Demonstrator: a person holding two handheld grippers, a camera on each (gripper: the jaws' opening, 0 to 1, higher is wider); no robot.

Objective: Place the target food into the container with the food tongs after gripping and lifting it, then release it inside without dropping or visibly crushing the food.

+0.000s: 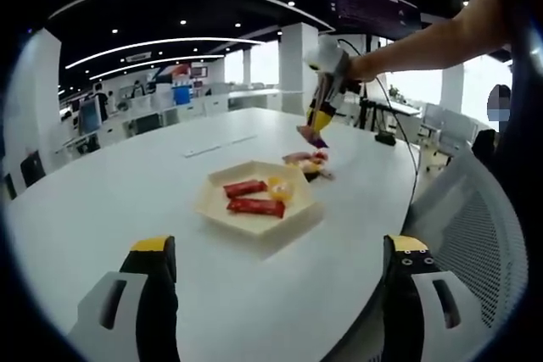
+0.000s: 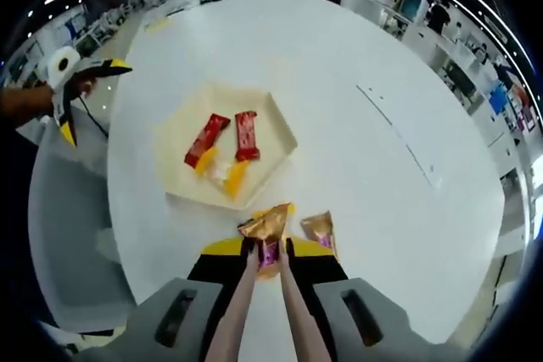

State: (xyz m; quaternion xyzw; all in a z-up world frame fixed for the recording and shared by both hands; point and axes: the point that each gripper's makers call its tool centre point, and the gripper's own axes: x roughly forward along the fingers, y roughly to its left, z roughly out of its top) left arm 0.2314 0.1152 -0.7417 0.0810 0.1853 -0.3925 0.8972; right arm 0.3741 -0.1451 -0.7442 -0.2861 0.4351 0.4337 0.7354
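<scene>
A cream hexagonal tray (image 2: 182, 129) sits on the white table and holds two red packets (image 2: 206, 139) and orange-yellow pieces (image 2: 236, 177). My right gripper (image 2: 270, 252) is shut on a pair of food tongs (image 2: 242, 303). The tong tips pinch a gold-wrapped snack (image 2: 265, 225) just off the tray's near rim. In the left gripper view the right gripper (image 1: 321, 112) hangs above a small food pile (image 1: 310, 161) behind the tray (image 1: 212, 197). My left gripper (image 1: 280, 247) is open, with nothing between its jaws, short of the tray.
A second gold packet (image 2: 318, 231) lies on the table beside the tongs. A grey mesh chair (image 1: 475, 226) stands at the table's edge. The left gripper (image 2: 89, 69) hovers past the table's far rim. Desks and monitors stand in the background.
</scene>
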